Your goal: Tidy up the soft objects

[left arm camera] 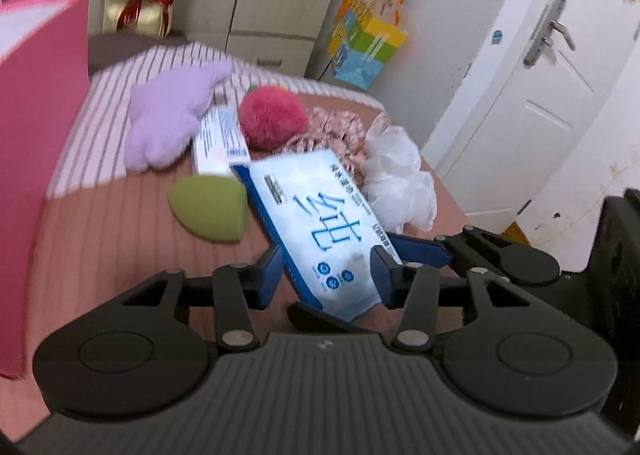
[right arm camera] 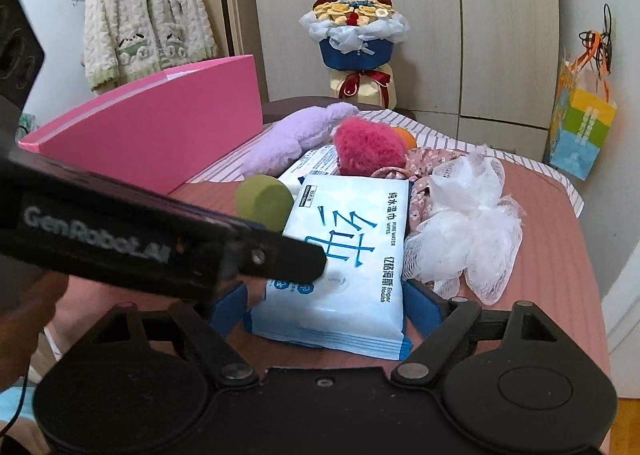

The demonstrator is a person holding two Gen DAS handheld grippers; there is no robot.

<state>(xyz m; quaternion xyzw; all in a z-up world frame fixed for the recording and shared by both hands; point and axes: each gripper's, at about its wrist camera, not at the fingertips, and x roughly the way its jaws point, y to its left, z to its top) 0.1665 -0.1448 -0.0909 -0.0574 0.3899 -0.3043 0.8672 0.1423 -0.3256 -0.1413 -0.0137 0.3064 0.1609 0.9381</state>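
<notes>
A white-and-blue wipes pack lies on the pinkish bed cover. My left gripper has its blue pads pressed on both long edges of the pack's near end. In the right wrist view one of its fingers reaches in from the left over the pack. My right gripper stands open, its pads flanking the pack's near end with a gap on the left. Behind the pack are a green sponge, a purple plush, a red fluffy ball, a floral scrunchie and a white mesh pouf.
An open pink box stands on the bed at the left. A second wipes pack lies under the plush. A bouquet and wardrobe are behind; a coloured gift bag hangs right. The bed edge drops off at the right.
</notes>
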